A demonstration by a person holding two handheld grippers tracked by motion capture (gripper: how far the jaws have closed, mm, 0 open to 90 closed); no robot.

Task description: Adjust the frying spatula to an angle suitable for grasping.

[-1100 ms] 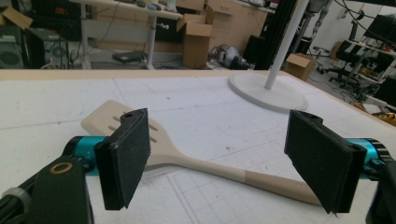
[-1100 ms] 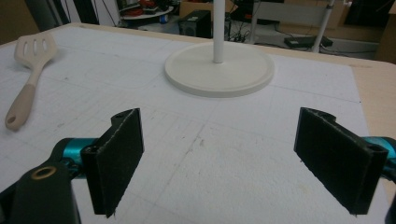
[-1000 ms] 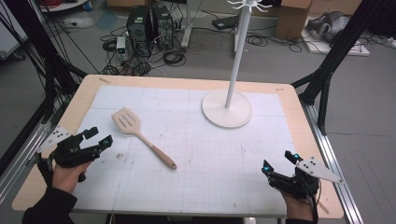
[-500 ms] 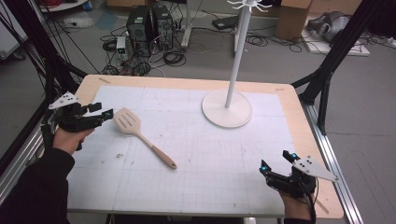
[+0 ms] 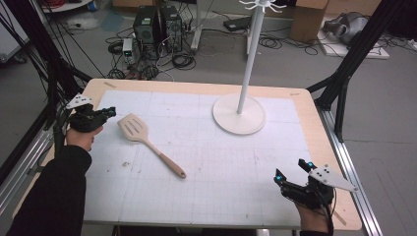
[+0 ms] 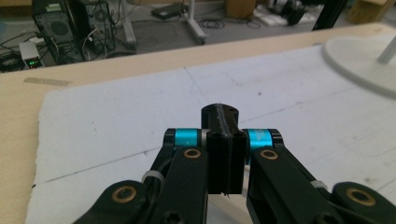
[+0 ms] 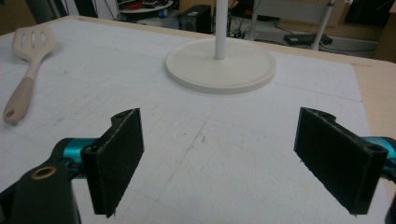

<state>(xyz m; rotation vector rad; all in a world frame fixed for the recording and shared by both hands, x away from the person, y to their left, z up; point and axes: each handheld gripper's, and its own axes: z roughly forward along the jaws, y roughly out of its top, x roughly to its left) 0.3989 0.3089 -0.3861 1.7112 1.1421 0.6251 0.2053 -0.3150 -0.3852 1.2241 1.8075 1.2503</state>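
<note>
A cream slotted spatula (image 5: 147, 141) lies flat on the white mat, its blade to the far left and its tan handle running toward the near middle; it also lies far left in the right gripper view as the spatula (image 7: 25, 60). My left gripper (image 5: 110, 112) hovers just left of the blade, jaws pressed together with nothing between them, as the left gripper (image 6: 223, 140) shows up close. Near the table's front right corner my right gripper (image 5: 291, 170) stands open and empty; its wide-apart jaws frame bare mat around the right gripper (image 7: 233, 161).
A white stand with a round base (image 5: 239, 114) and a tall pole (image 5: 251, 54) rises at the back middle of the mat; the base (image 7: 219, 65) lies ahead of the right gripper. The wooden table edge (image 5: 329, 147) borders the mat. Computers and cables sit on the floor behind.
My left gripper has moved from the near left edge forward and inward to just beside the spatula's blade, and its jaws have shut. The right gripper has barely moved.
</note>
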